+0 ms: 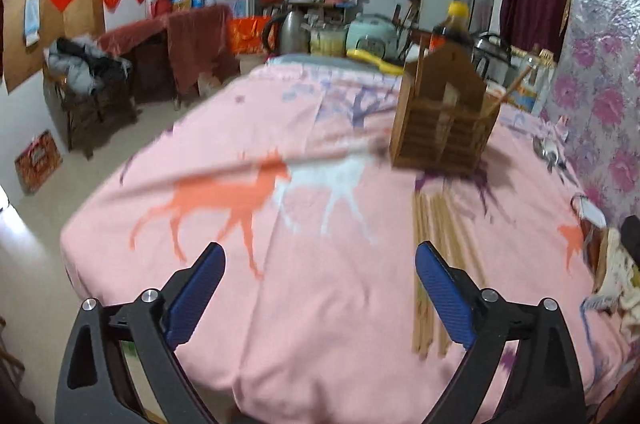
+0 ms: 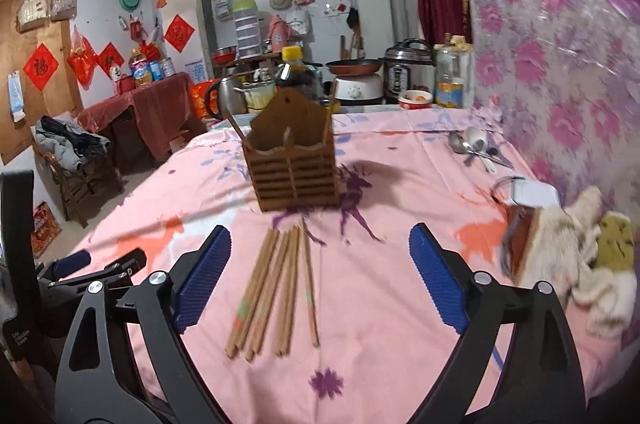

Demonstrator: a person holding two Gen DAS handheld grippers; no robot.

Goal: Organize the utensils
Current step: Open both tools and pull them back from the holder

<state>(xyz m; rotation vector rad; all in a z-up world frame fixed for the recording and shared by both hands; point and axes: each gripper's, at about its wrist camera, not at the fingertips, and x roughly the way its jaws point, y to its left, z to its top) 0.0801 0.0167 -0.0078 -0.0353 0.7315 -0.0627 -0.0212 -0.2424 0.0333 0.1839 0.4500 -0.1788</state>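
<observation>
**Both grippers wide open and empty over the pink cloth**

Left gripper [image 1: 318, 264]: spread wide, nothing between the blue pads [image 1: 198, 294], hovering above the pink tablecloth [image 1: 280, 304] with its orange and white horse print. Right gripper [image 2: 320, 248]: equally wide, equally empty, pads [image 2: 438, 278] apart over the same cloth.

Loose chopsticks [image 2: 276, 288]: a bundle lying flat on the cloth, fanned slightly, just in front of the wooden utensil holder [image 2: 294, 168] and between the right gripper's fingers in its view, not touched by them. In the left wrist view, the same chopsticks [image 1: 434, 264] beside and partly behind the right-hand pad, blurred.

Holder [image 1: 444, 128]: upright near the middle of the table, slatted front, two compartments, peaked back panel. A few chopsticks already standing in it, leaning out at either end.

Metal spoons [image 2: 474, 146]: a small heap on the cloth well to the right of the holder, close to the flowered wall covering [image 2: 560, 64].

Crumpled cloths [image 2: 580, 248] at the table's right edge. Pressure cooker [image 2: 408, 72] and dark bottle with yellow cap [image 2: 294, 70] behind the table's far side.
</observation>
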